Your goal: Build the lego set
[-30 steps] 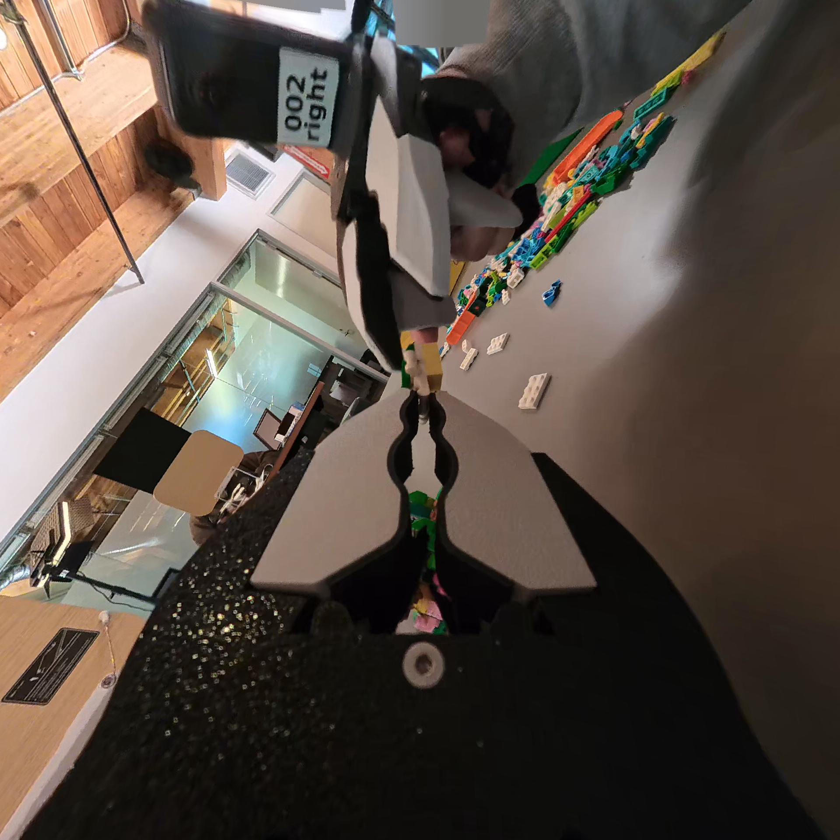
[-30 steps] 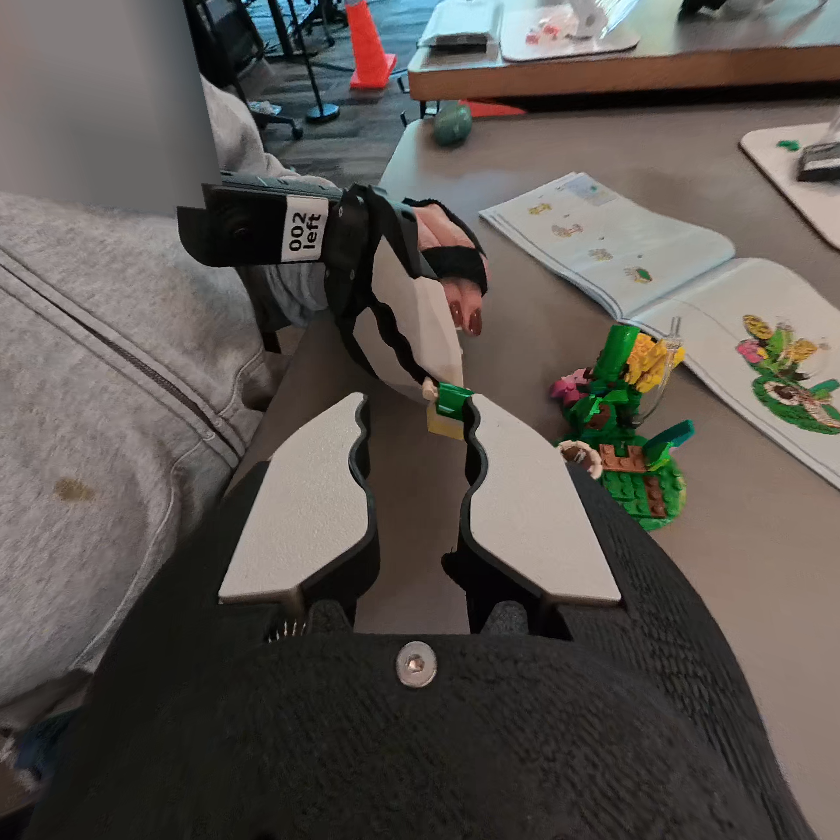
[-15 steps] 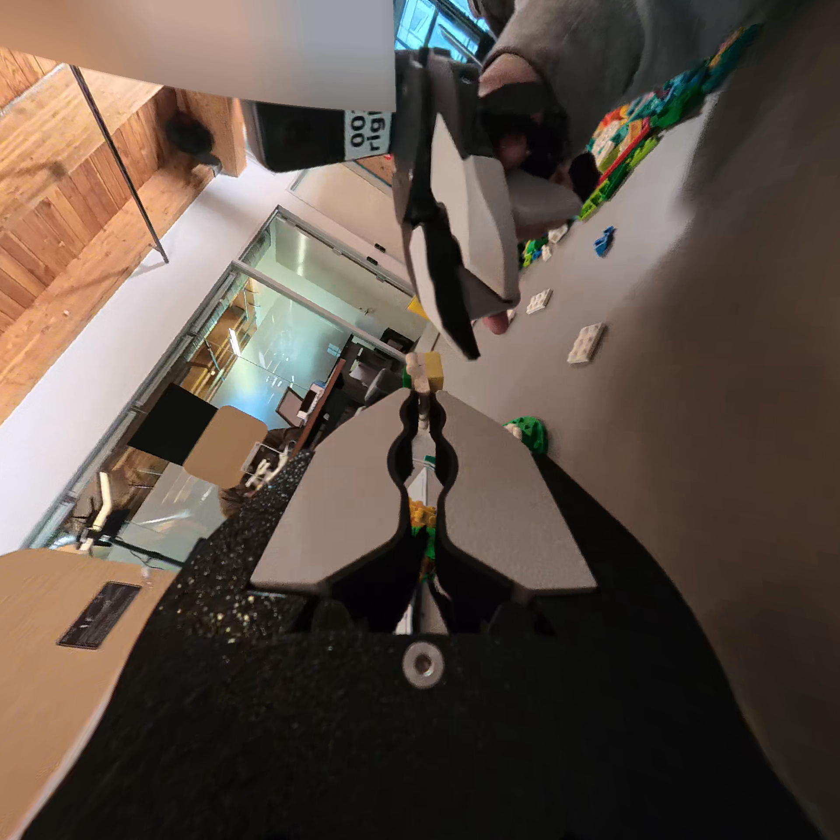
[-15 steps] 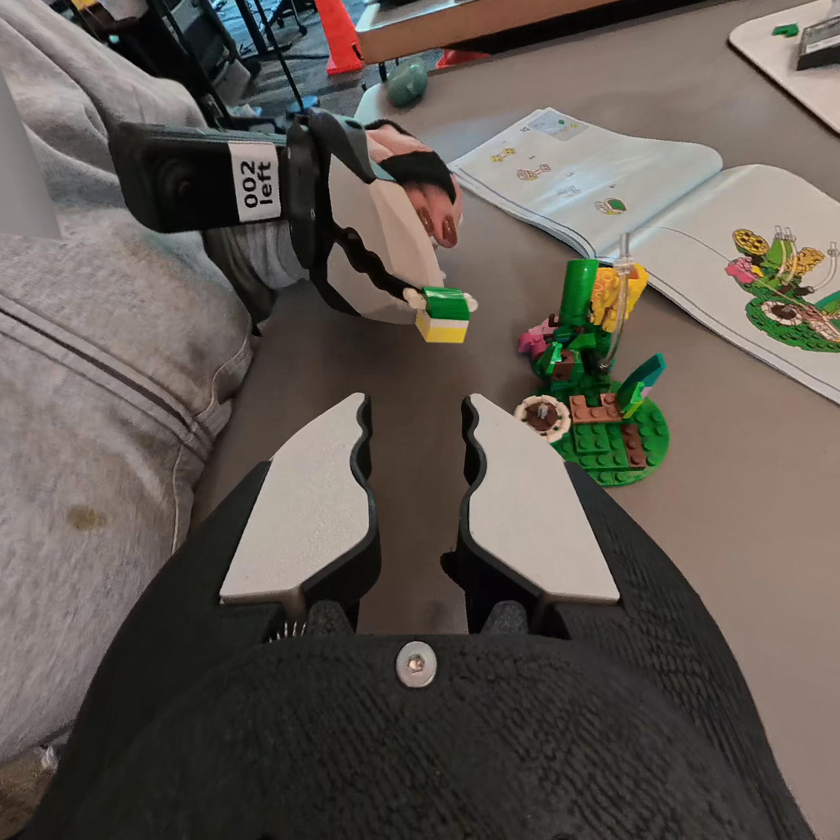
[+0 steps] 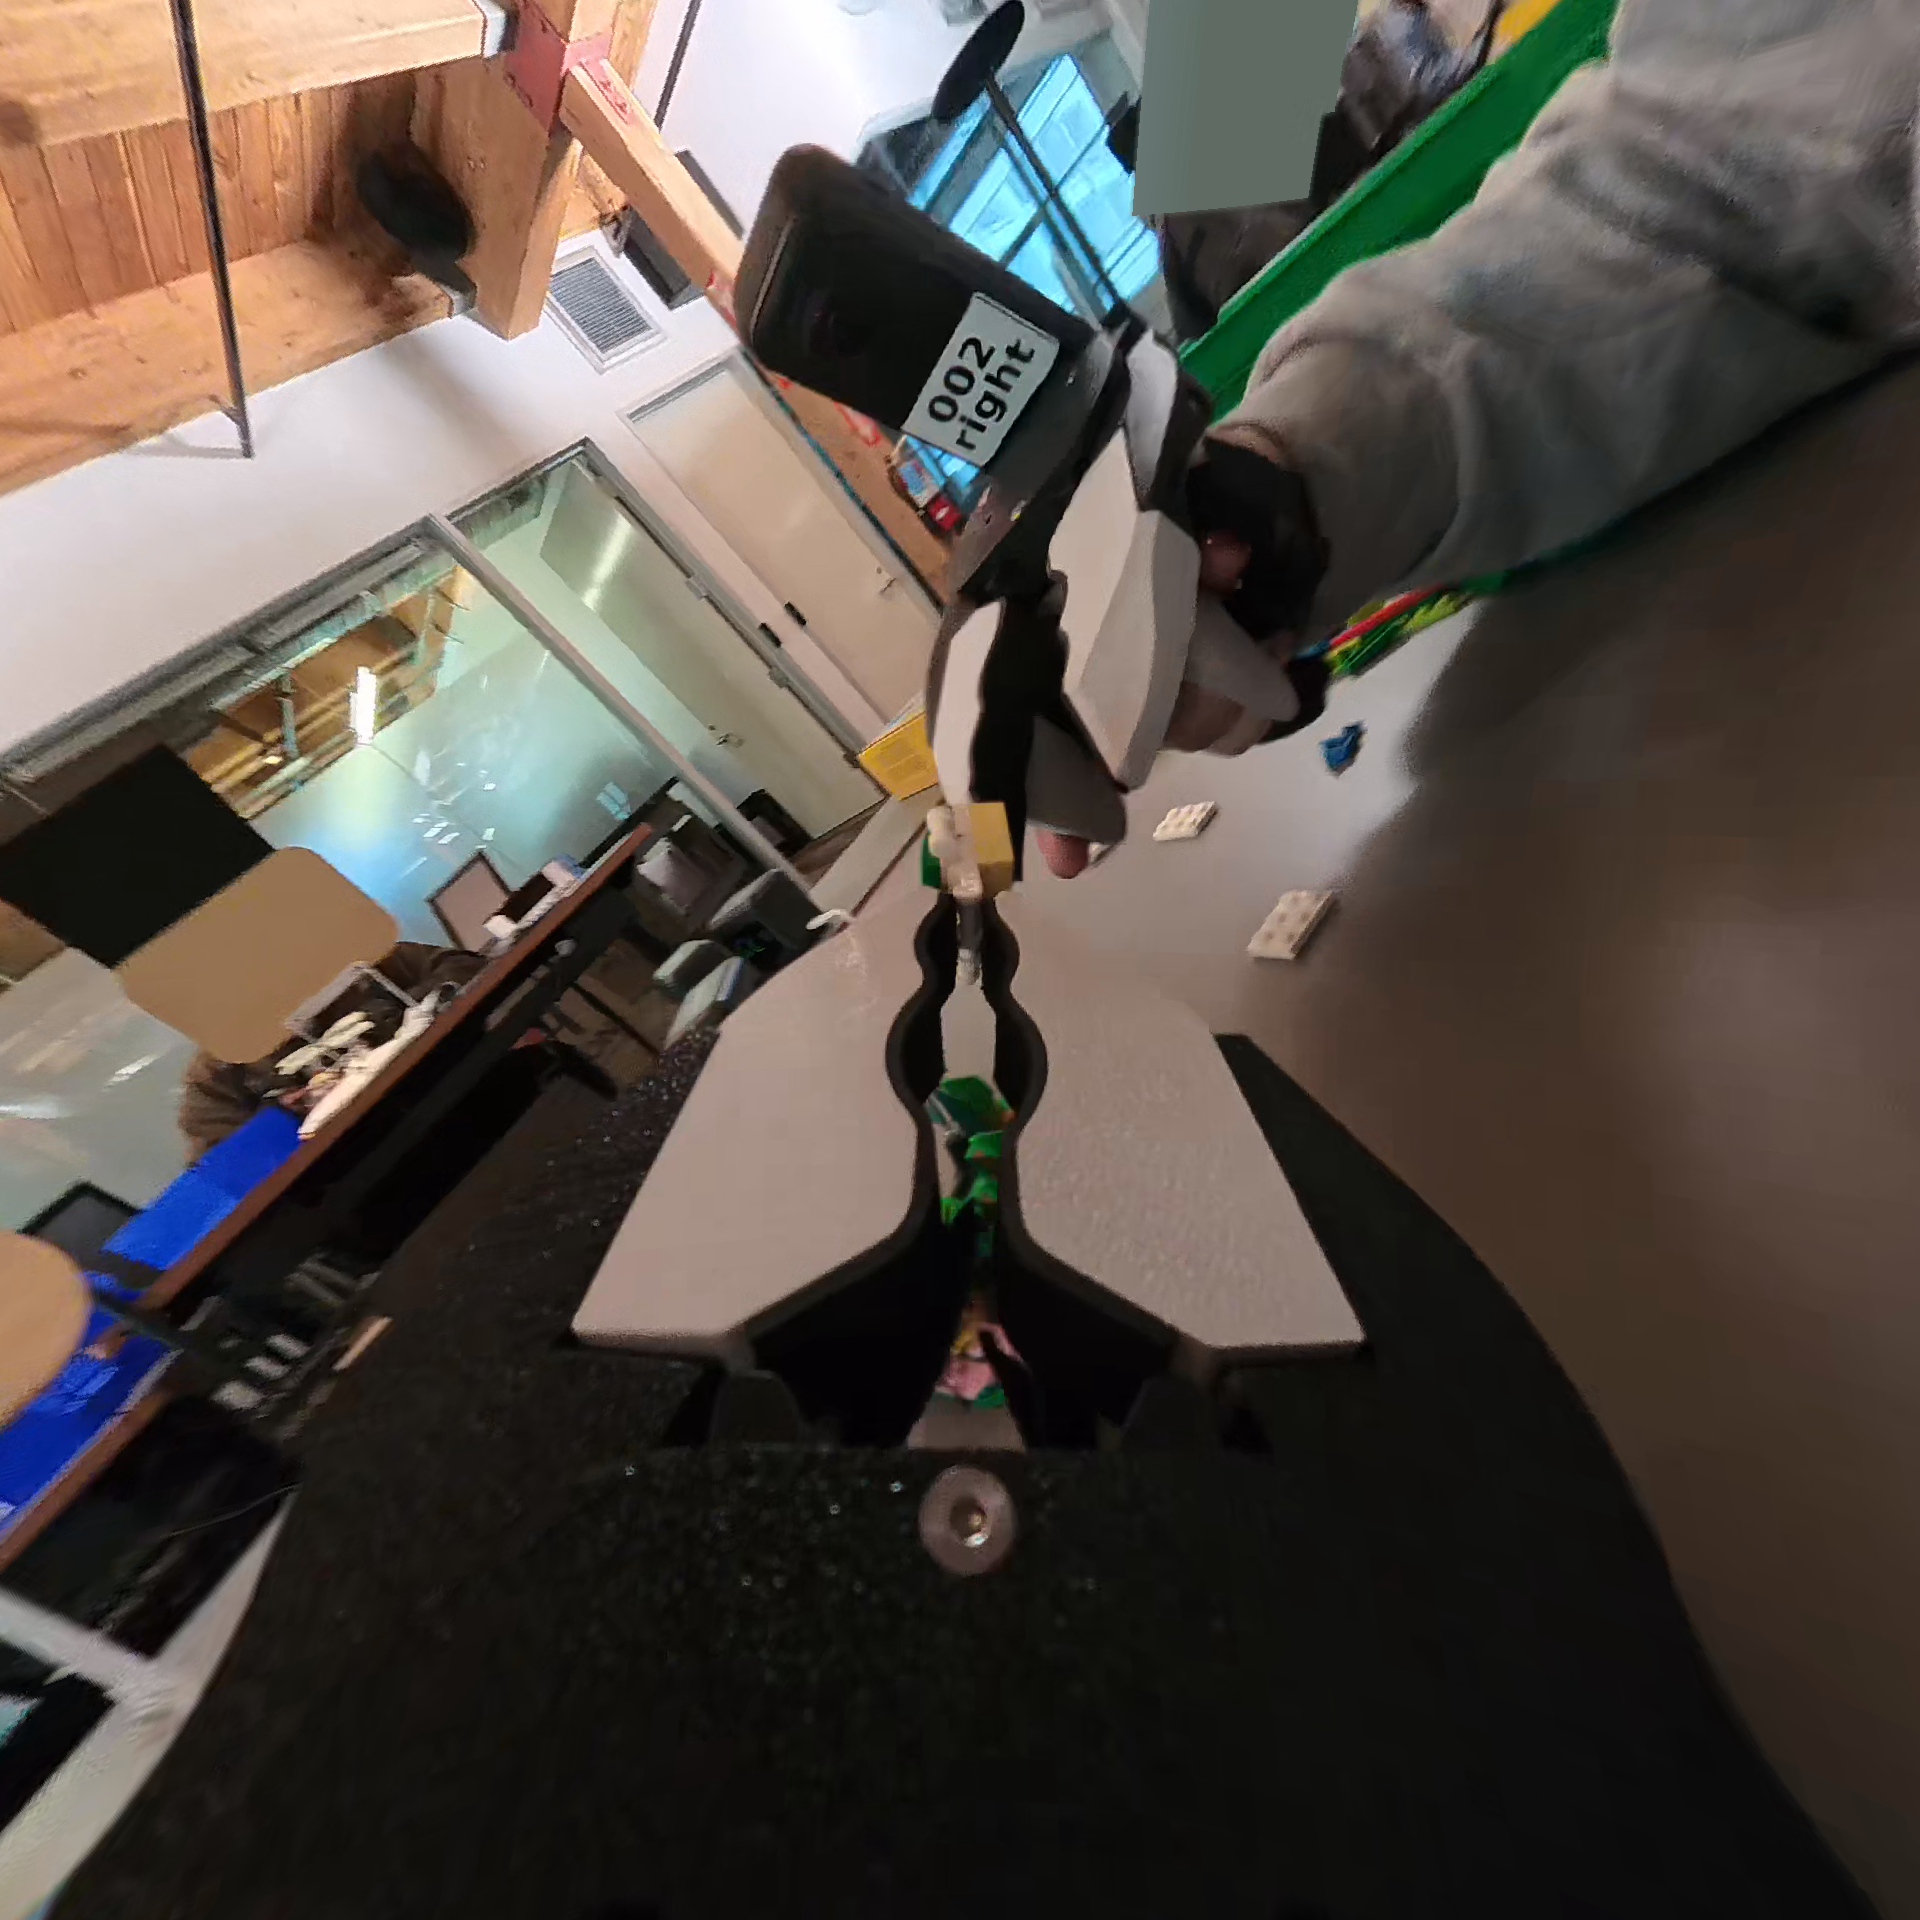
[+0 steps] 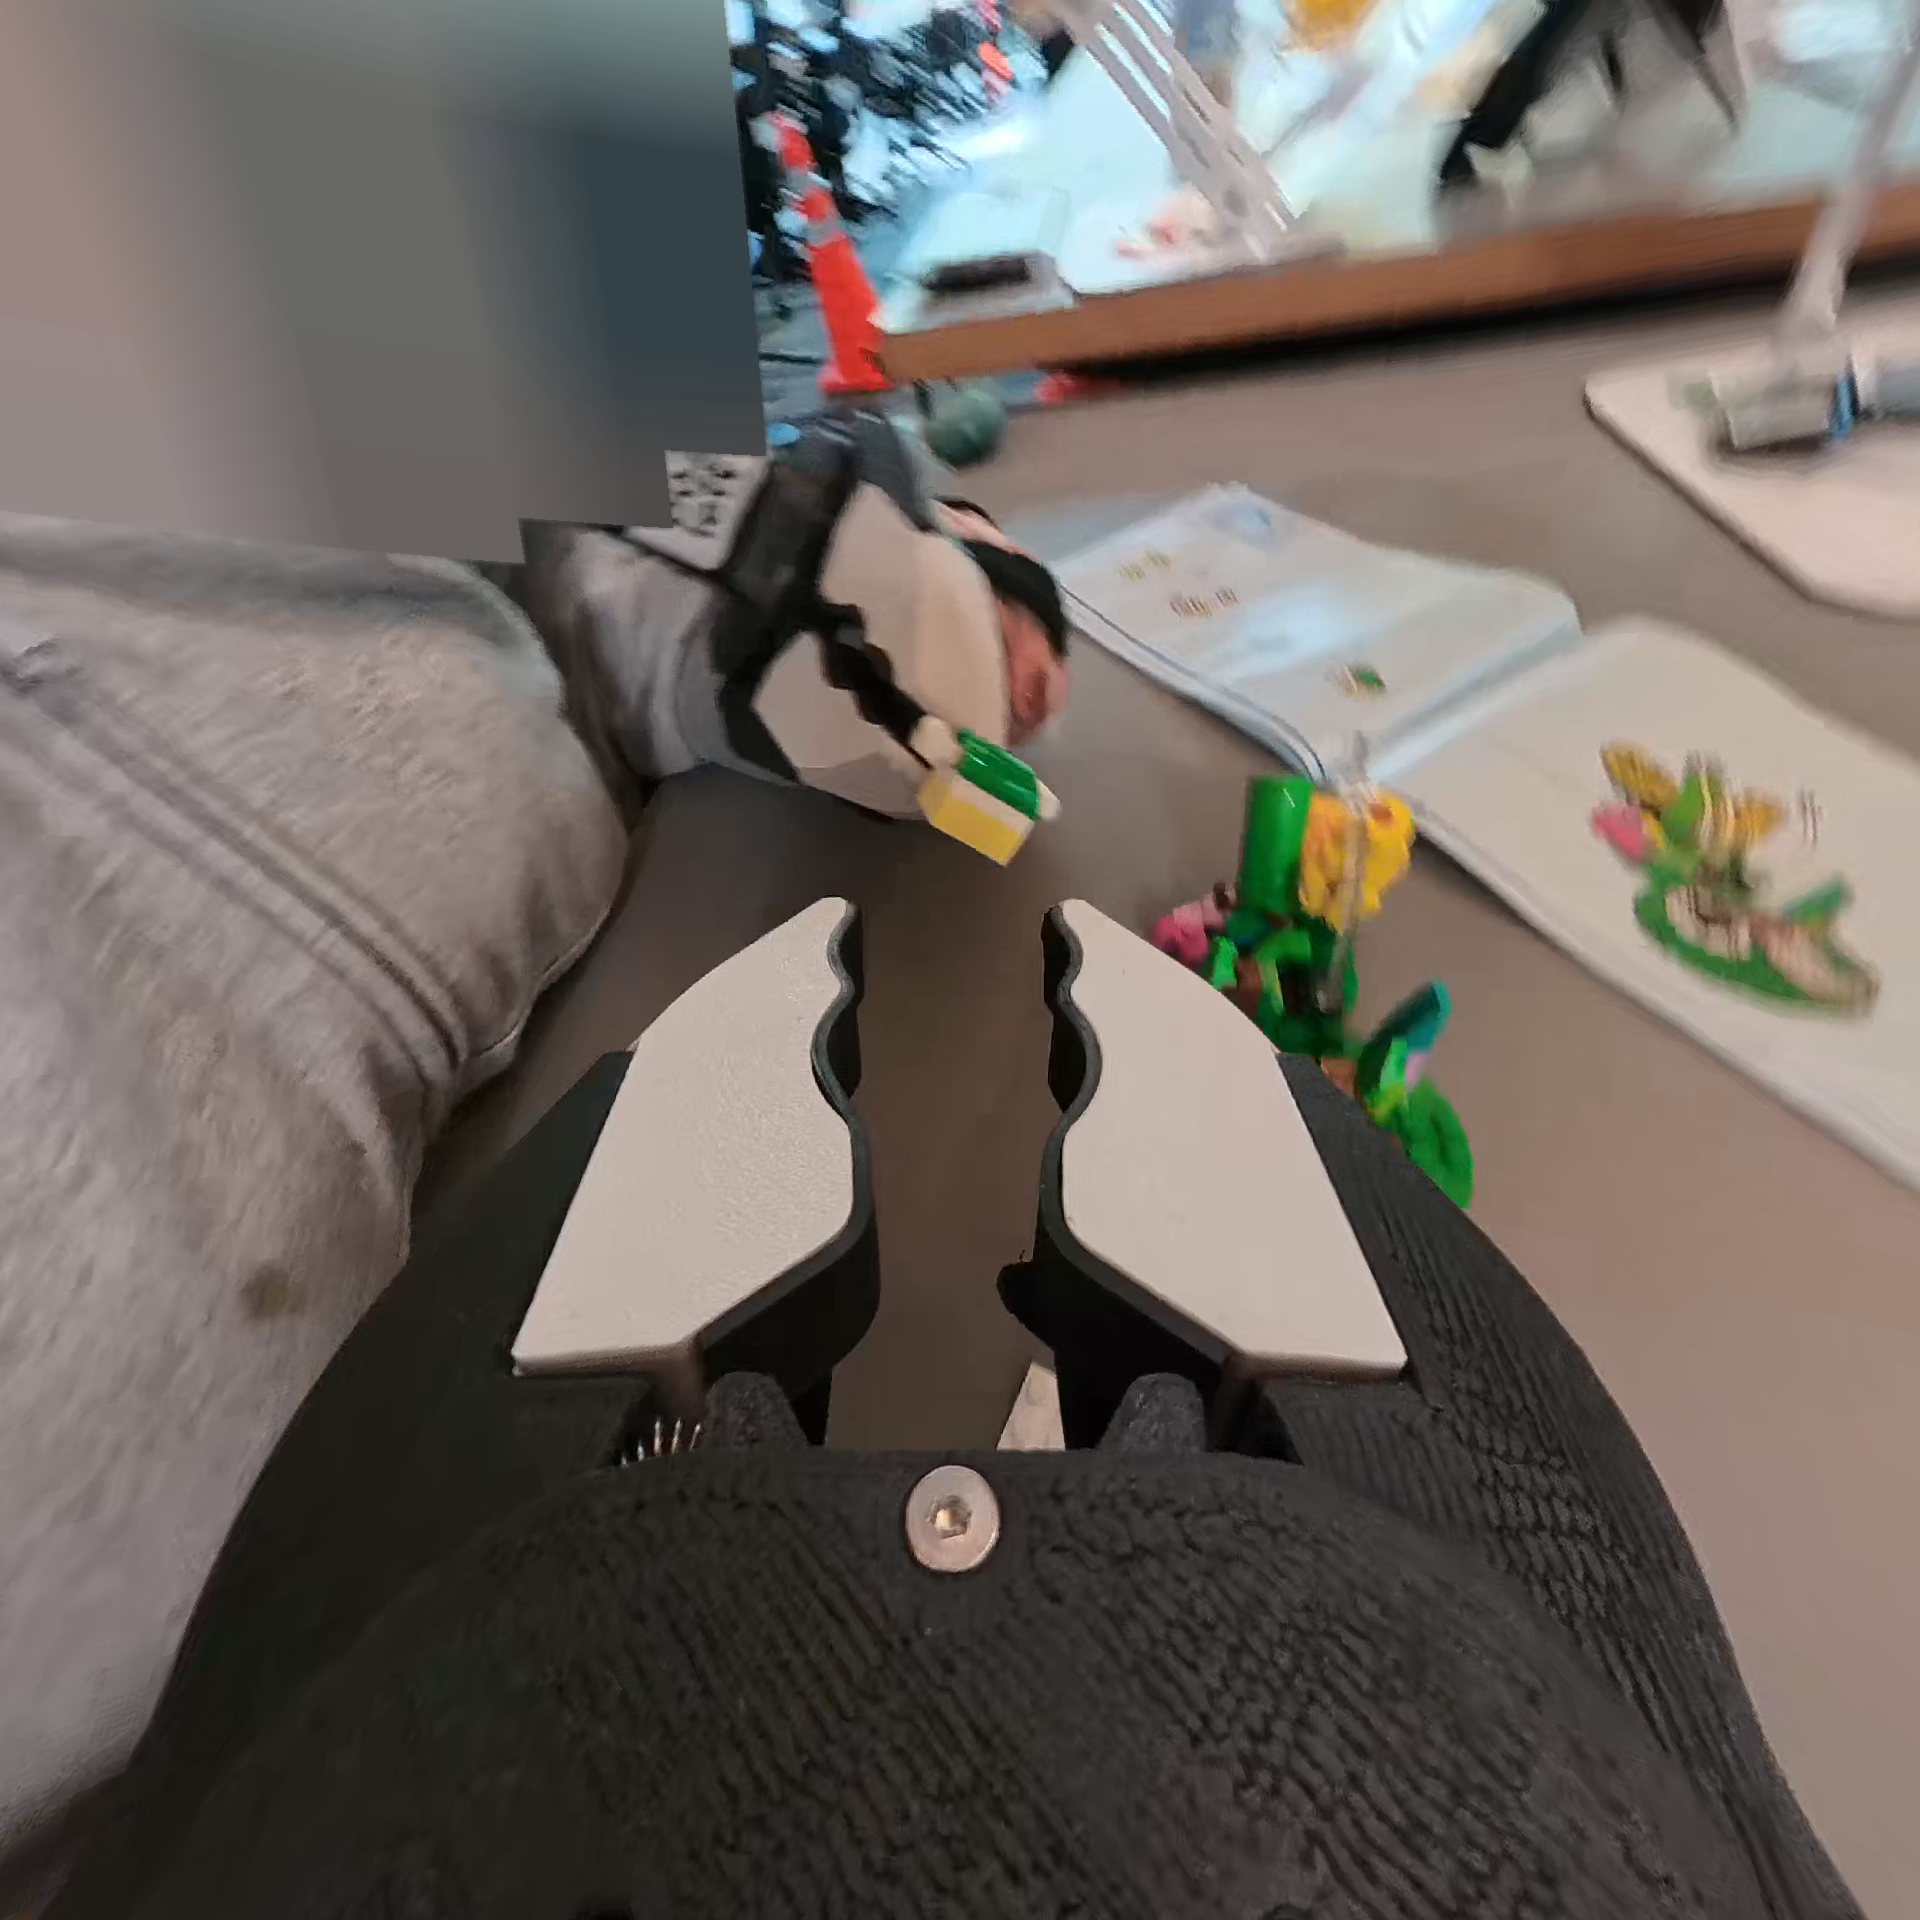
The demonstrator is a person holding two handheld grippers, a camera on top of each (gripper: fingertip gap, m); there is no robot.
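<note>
Since earlier frame, our right gripper [image 6: 951, 914] backed off, jaws apart, empty; left gripper [image 5: 968, 914] clamps yellow-green brick stack [image 6: 985, 795], ready for flower model [image 6: 1320, 935] mid-table.

Open-plan office or lab space. Glass-walled meeting room [image 5: 540, 665], exposed timber ceiling beams [image 5: 520, 156], long desk [image 5: 416, 1029] with equipment. Orange traffic cone [image 6: 842, 301] on floor, probably a workshop corner; view blurred.

Small yellow-and-green brick stack [image 6: 987, 795] held aloft, tilted; green flower build [image 6: 1340, 977] upright on table
</note>
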